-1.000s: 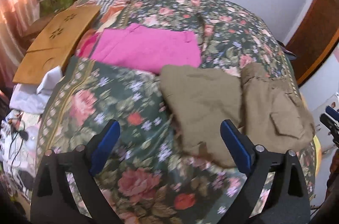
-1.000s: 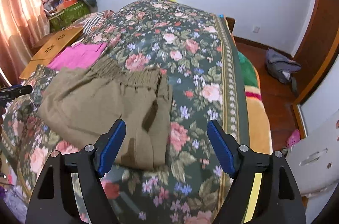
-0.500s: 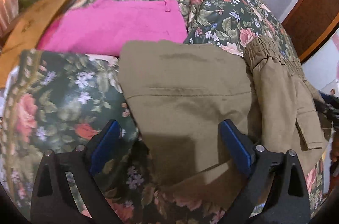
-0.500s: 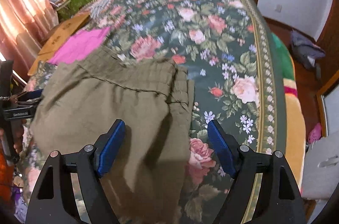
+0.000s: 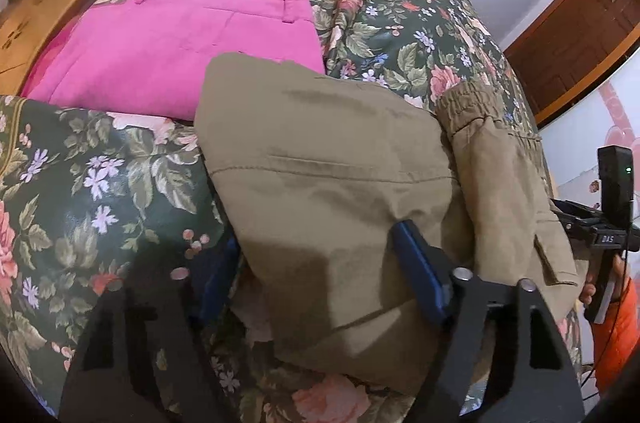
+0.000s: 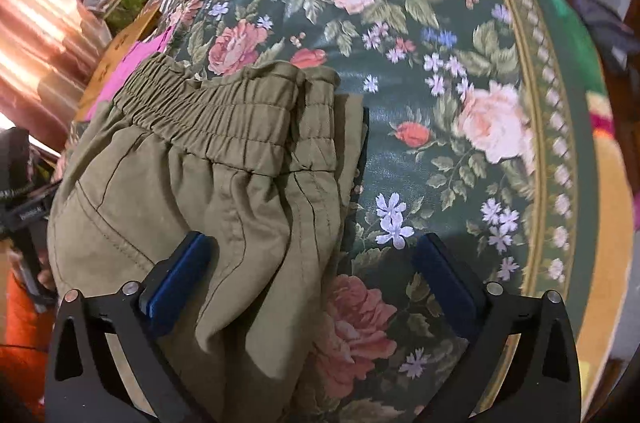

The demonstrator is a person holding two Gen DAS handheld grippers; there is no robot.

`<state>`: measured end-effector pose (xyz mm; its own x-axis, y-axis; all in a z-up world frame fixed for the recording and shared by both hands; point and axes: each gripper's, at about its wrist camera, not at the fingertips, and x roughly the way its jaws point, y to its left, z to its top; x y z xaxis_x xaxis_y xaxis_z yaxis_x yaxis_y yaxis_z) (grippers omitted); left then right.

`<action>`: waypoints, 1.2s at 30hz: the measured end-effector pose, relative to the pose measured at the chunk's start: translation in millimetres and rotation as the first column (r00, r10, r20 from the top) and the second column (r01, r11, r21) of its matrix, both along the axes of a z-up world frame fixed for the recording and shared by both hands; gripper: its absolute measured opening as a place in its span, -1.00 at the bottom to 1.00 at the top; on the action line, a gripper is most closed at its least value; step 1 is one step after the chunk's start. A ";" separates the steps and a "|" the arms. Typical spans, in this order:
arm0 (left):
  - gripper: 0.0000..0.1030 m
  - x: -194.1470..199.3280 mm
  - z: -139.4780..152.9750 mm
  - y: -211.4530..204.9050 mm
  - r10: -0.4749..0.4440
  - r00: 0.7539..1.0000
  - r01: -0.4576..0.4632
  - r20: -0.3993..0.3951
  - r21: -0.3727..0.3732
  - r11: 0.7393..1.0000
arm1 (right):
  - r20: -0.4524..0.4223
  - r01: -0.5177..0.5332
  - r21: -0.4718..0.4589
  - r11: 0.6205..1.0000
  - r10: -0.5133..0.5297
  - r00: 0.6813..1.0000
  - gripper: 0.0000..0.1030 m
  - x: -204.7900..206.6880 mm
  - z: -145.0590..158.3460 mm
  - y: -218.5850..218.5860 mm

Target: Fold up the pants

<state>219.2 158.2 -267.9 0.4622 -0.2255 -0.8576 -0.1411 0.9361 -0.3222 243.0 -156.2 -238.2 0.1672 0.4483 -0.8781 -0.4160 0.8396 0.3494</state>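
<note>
With the olive pants (image 5: 332,191) lying half-folded on the flowered bedspread (image 5: 100,183), I've been narrowing my left gripper (image 5: 320,275) around their near edge while my right gripper (image 6: 308,279), just widened, straddles the waistband side, so I pinch every layer evenly before lifting.

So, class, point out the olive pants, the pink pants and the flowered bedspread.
olive pants (image 6: 208,127), right wrist view, on the elastic waistband.
pink pants (image 5: 168,51), left wrist view, mid fabric.
flowered bedspread (image 6: 492,119), right wrist view, on a pale rose.
</note>
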 end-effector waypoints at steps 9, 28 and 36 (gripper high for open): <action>-0.37 -0.8 11.7 -8.5 -0.012 1.000 0.012 0.001 0.114 0.993 | -0.003 -0.084 0.096 0.992 0.085 0.996 0.15 -5.3 11.2 7.2; -0.92 -33.2 44.1 -25.4 -0.077 0.996 0.070 0.036 0.158 0.985 | 0.162 -0.140 0.053 0.989 0.130 0.978 -0.55 -37.1 52.2 12.8; -0.58 -20.9 11.8 -10.8 -0.050 0.999 0.051 -0.014 0.090 0.995 | 0.116 -0.125 0.033 0.992 0.120 0.986 -0.22 -37.6 42.2 14.4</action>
<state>198.3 147.3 -256.1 0.4419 -0.1697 -0.8809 -0.0962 0.9673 -0.2346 205.4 -141.8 -196.0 0.2062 0.5063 -0.8373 -0.5538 0.7659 0.3268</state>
